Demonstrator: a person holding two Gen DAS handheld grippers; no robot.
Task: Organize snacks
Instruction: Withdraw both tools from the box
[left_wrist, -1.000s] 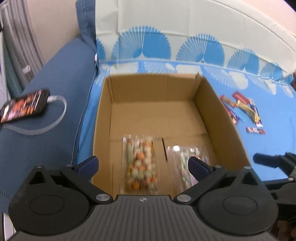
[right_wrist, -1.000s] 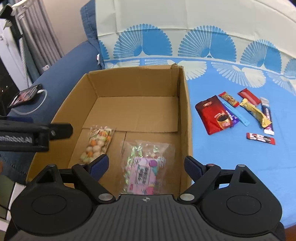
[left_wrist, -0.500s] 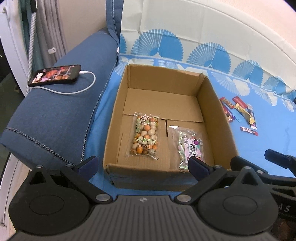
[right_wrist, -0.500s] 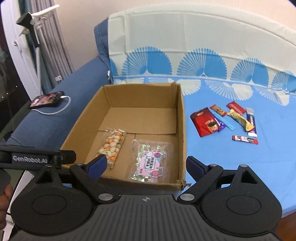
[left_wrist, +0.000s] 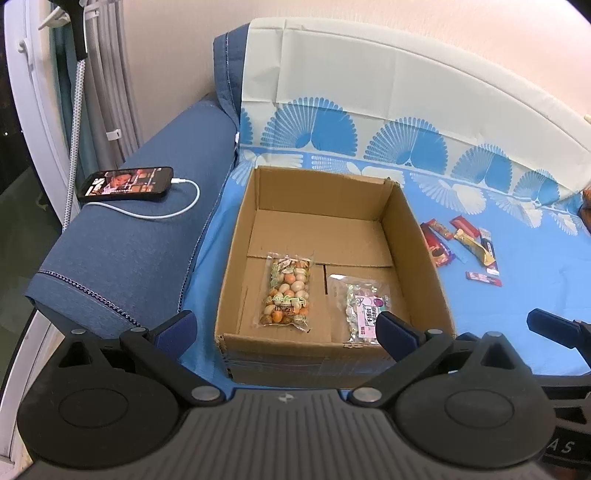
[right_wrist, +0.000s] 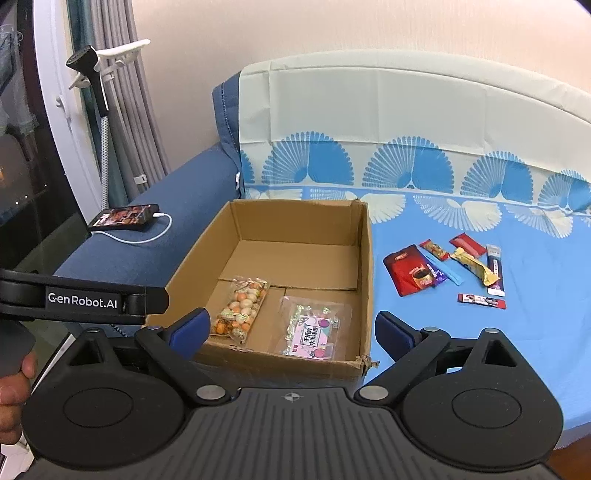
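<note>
An open cardboard box (left_wrist: 417, 258) (right_wrist: 364, 266) sits on the blue sheet. Inside lie a clear bag of orange and beige snacks (left_wrist: 286, 293) (right_wrist: 239, 312) and a clear bag with a pink label (left_wrist: 365, 310) (right_wrist: 312, 332). Several snack bars and a red packet (right_wrist: 412, 271) lie on the sheet right of the box (left_wrist: 461, 243). My left gripper (left_wrist: 284, 328) is open and empty, held back above the box's near edge. My right gripper (right_wrist: 291, 330) is open and empty, also back from the box.
A phone (left_wrist: 127, 183) (right_wrist: 125, 218) with a white cable lies on the blue sofa arm to the left. A sofa back with a fan-pattern cover (right_wrist: 406, 110) rises behind. A garment steamer stand (right_wrist: 98, 81) and curtains are at far left.
Both grippers have pulled back and up from the box, so the whole box and more of the room show. The two bags stay in the box.
</note>
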